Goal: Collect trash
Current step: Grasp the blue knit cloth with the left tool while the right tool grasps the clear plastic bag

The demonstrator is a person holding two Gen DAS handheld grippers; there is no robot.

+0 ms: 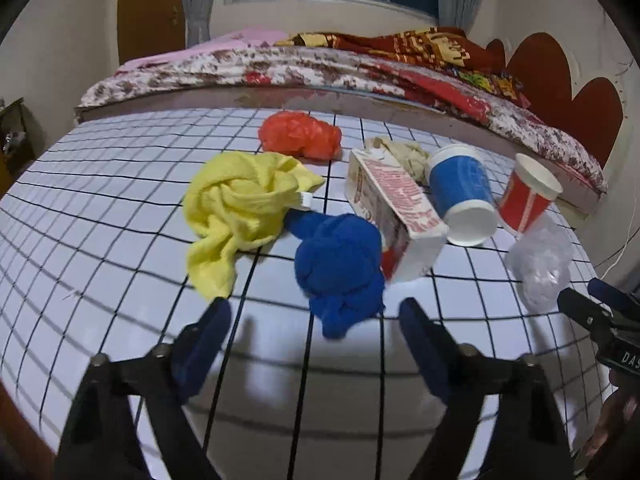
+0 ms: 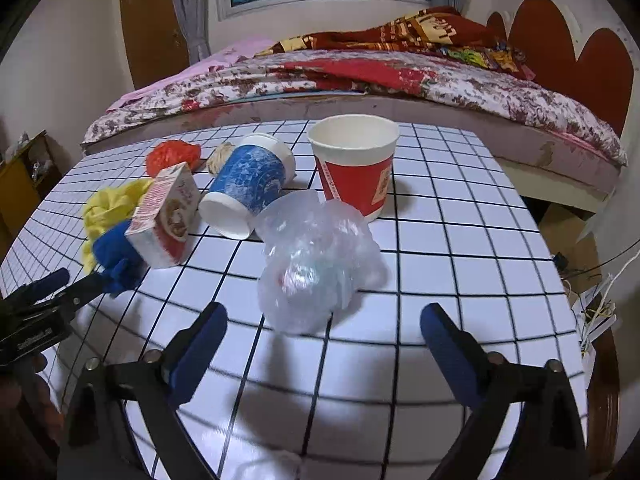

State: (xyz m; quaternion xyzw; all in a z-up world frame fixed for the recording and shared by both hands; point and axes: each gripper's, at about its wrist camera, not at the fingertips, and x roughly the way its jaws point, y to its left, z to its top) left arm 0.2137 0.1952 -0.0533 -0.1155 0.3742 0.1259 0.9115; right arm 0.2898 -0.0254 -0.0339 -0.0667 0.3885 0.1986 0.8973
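On the white grid-lined table [image 1: 120, 208] lies a heap of litter. A blue crumpled cloth [image 1: 340, 272] sits just ahead of my left gripper [image 1: 316, 308], which is open with nothing between its pads. Beside the cloth are a yellow cloth [image 1: 240, 208], a red-and-white carton [image 1: 396, 208] on its side, a tipped blue paper cup [image 1: 460, 192] and an upright red paper cup [image 2: 356, 168]. A crumpled clear plastic bag [image 2: 316, 268] lies right before my right gripper [image 2: 324, 316], open and empty.
An orange plastic bag [image 1: 300, 136] and a beige crumpled wad [image 1: 408, 156] lie at the back of the pile. A bed [image 2: 360, 80] with a floral cover runs along the table's far edge. Cables [image 2: 600, 304] hang off the right side.
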